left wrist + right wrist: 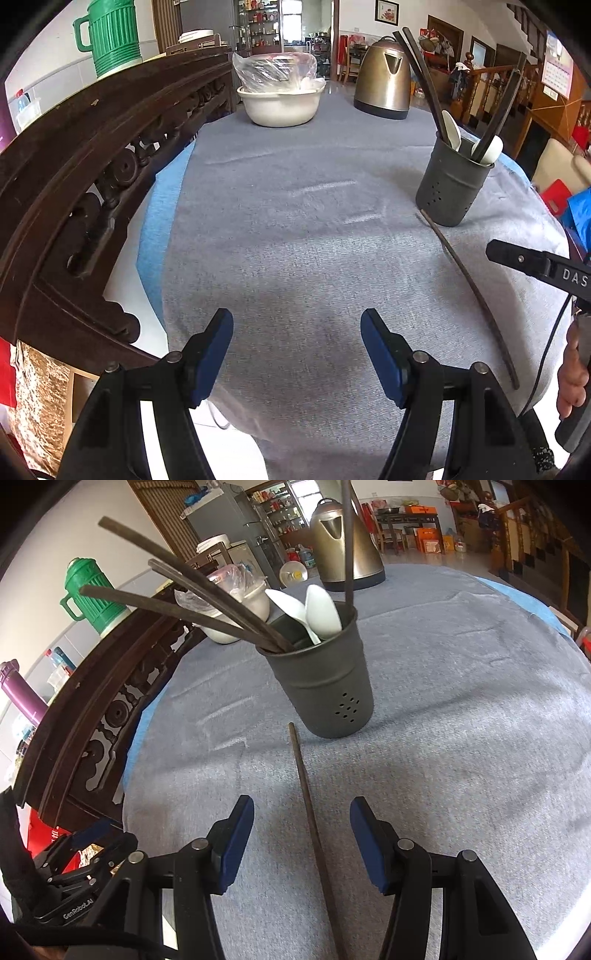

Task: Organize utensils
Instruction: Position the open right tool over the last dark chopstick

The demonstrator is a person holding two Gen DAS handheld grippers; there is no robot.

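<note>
A grey metal utensil holder (327,686) stands on the grey cloth and holds several dark chopsticks (192,602) and two white spoons (323,611). It also shows in the left wrist view (452,184) at the right. One dark chopstick (312,823) lies loose on the cloth in front of the holder; it also shows in the left wrist view (476,295). My right gripper (302,834) is open, its fingers on either side of this chopstick, above it. My left gripper (297,350) is open and empty over bare cloth, left of the chopstick.
A white bowl (280,105) with a plastic bag and a metal kettle (384,79) stand at the table's far end. A carved dark wooden chair back (92,192) runs along the left side. A green jug (110,35) stands behind it.
</note>
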